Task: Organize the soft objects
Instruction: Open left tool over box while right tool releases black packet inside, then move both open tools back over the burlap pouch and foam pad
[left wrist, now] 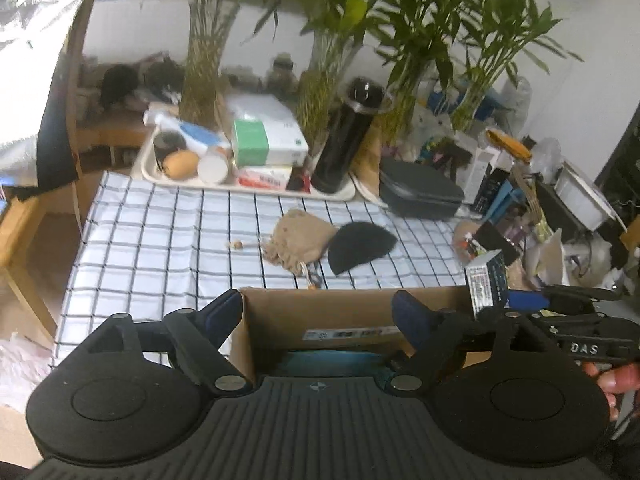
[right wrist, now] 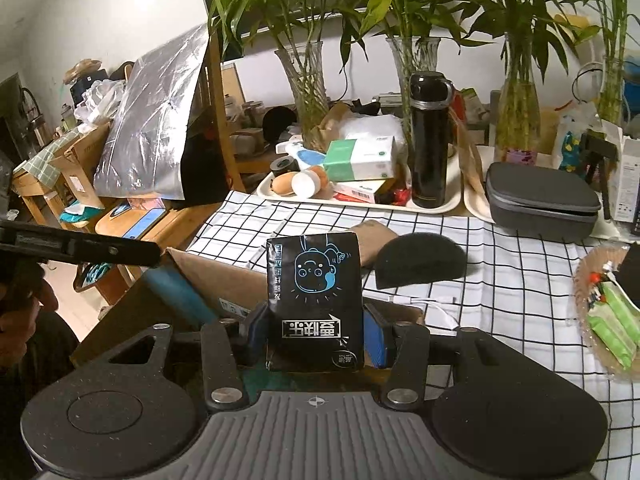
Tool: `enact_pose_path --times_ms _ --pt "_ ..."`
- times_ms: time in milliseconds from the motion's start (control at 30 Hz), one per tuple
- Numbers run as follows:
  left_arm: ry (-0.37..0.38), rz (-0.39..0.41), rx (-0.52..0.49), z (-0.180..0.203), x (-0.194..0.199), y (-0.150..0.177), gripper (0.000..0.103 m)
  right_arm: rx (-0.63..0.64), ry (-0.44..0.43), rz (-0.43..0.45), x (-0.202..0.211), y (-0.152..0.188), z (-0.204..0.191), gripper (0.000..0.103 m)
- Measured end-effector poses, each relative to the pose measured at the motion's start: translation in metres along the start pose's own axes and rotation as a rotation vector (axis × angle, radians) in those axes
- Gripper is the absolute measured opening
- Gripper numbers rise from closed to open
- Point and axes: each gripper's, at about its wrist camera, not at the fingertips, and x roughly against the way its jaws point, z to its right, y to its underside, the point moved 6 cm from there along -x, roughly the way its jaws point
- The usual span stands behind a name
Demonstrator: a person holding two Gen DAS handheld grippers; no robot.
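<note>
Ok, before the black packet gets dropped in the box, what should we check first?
1. Right tongs gripping the black packet: ok, the pads press on both its sides.
2. Cardboard box open on top: ok.
3. Packet over the box opening: cannot tell, the box edge is partly hidden.
4. Left tongs out of the way: not ok, they hang open and empty right over the box.
5. Beige pouch and black sponge waiting on the checked cloth: ok, both lie beyond the box.
</note>
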Motion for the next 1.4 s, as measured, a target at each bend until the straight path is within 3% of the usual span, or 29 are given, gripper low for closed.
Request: enact_pose_path --times_ms 300,667,733,767,800,933,1400 --pt "-0.045 0.051 -0.07 -0.009 0.022 0.015 0.082 -0.001 0.01 0.0 0.005 0.002 0.004 0.052" --pt "-0.033 0.106 -0.114 -0.016 0.028 0.032 0.082 0.045 0.011 -0.072 0.0 0.015 -0.003 0.053" --pt "-0.026 0.1 -0.128 -0.016 0.027 0.036 0.082 0.051 0.017 -0.093 0.0 0.018 -0.003 0.059" --pt "-0.022 0.095 -0.134 -0.017 0.026 0.038 0.082 0.054 0.022 -0.102 0.0 0.02 -0.003 0.074" --pt "-0.015 0.089 -0.141 -0.016 0.025 0.04 0.082 0.055 0.027 -0.099 0.001 0.021 -0.003 0.081" --pt "0.01 0.066 -0.161 -0.015 0.019 0.05 0.082 0.064 0.025 -0.059 0.009 0.02 -0.006 0.102" --pt "0.007 0.002 -0.205 -0.012 0.007 0.063 0.082 0.073 0.111 -0.088 -0.003 0.022 0.002 0.103"
